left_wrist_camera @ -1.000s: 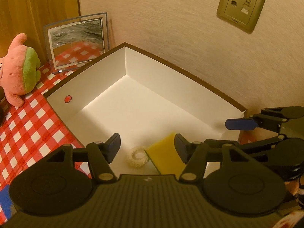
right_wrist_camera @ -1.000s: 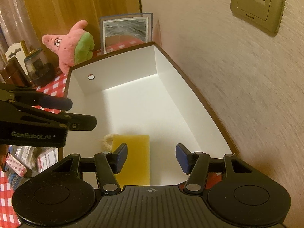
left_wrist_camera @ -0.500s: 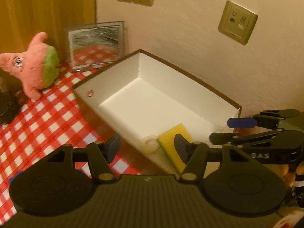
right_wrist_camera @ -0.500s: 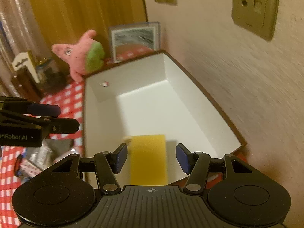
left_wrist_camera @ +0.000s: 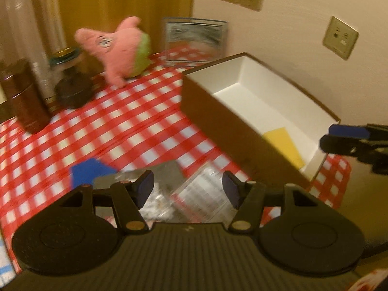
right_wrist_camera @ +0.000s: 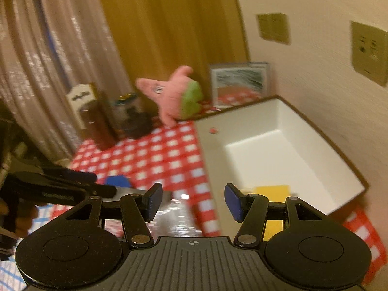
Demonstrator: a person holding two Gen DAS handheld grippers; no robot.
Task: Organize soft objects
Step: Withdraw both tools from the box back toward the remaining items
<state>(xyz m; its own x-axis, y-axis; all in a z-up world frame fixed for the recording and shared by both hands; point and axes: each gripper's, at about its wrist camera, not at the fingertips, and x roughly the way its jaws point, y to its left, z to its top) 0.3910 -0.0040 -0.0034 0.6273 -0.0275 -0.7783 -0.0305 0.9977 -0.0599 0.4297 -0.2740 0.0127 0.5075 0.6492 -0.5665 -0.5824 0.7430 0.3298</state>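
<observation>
A red-and-white checked cloth (left_wrist_camera: 101, 131) covers the surface. The plush starfish toy (left_wrist_camera: 116, 46) is pink with a green lower part. The open cardboard box (left_wrist_camera: 218, 111) is brown outside and plain white inside, and a flat yellow sponge (left_wrist_camera: 283, 143) lies in it. A solid blue flat piece (left_wrist_camera: 89, 169) lies on the checks. The tall cylindrical canister (left_wrist_camera: 24, 97) is dark brown. Both the left gripper (left_wrist_camera: 188, 186) and right gripper (right_wrist_camera: 192, 200) are black with dark blue pads. The wall plates (left_wrist_camera: 339, 37) are olive-gold on a cream wall.
</observation>
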